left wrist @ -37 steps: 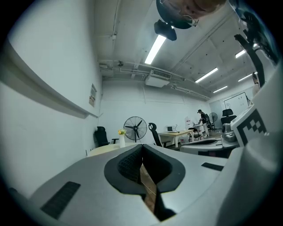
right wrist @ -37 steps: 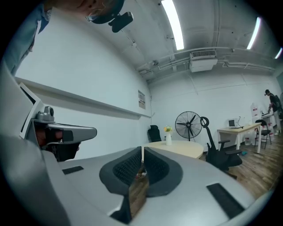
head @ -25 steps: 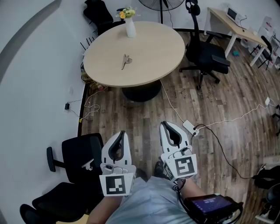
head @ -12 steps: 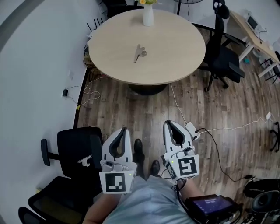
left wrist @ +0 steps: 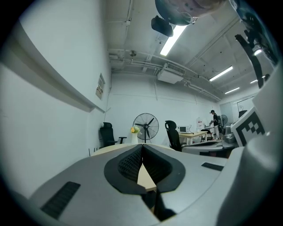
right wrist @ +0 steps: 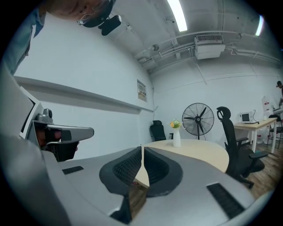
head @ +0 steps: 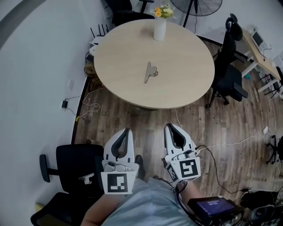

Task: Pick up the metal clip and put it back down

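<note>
A metal clip (head: 150,72) lies near the middle of the round wooden table (head: 185,84) in the head view. Both grippers hang well short of the table, over the wooden floor. My left gripper (head: 126,131) is shut with nothing in it. My right gripper (head: 169,126) beside it is shut and empty too. In the left gripper view the jaws of my left gripper (left wrist: 142,149) meet at their tips, with the table edge (left wrist: 146,176) showing behind. The right gripper view shows my right gripper (right wrist: 142,149) closed the same way before the table (right wrist: 199,152). Neither gripper view shows the clip.
A white vase of flowers (head: 160,25) stands at the table's far side. Black office chairs stand at the right of the table (head: 230,75) and at my lower left (head: 75,165). Cables and a power strip (head: 196,150) lie on the floor. A fan (head: 194,6) stands behind.
The view has moved toward the table, which now sits lower and larger in the head view. Both grippers stay shut and hold the same place near the body.
</note>
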`<action>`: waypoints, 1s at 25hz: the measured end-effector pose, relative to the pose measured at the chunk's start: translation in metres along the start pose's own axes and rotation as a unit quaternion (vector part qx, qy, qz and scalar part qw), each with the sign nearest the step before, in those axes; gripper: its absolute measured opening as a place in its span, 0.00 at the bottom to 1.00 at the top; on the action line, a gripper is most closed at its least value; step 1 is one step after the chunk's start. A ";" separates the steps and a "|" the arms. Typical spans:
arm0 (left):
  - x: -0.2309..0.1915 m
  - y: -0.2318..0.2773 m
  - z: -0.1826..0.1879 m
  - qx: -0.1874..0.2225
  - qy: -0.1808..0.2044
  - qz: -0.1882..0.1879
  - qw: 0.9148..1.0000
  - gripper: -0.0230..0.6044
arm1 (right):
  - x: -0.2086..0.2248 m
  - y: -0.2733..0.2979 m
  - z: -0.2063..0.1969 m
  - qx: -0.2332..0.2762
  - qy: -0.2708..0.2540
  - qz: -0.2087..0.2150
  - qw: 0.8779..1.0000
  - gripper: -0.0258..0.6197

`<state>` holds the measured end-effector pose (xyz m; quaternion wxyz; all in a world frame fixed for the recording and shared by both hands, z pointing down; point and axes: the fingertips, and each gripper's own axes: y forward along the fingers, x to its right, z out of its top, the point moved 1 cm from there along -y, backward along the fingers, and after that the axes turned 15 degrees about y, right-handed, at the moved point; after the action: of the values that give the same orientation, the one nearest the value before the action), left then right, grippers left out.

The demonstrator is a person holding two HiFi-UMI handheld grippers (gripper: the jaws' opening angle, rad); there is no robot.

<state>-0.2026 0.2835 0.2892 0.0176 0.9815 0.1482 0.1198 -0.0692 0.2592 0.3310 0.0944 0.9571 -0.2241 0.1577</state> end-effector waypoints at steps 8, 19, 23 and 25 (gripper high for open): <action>-0.030 0.040 0.025 0.048 0.012 -0.020 0.999 0.07 | -0.007 0.038 0.037 0.041 -0.005 -0.008 0.999 0.12; -0.009 0.122 -0.004 0.008 0.024 -0.063 0.998 0.07 | 0.062 0.090 0.031 0.032 0.023 -0.043 0.998 0.12; -0.005 0.174 -0.010 -0.011 0.033 -0.065 0.997 0.07 | 0.100 0.129 0.034 0.022 0.040 -0.042 0.998 0.12; -0.004 0.203 -0.013 -0.023 0.036 -0.066 0.997 0.07 | 0.121 0.150 0.035 0.016 0.050 -0.042 0.998 0.12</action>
<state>-0.1514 0.0888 0.3154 0.0424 0.9638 0.2108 0.1574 -0.0259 0.0698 0.3563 0.0966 0.9578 -0.1766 0.2052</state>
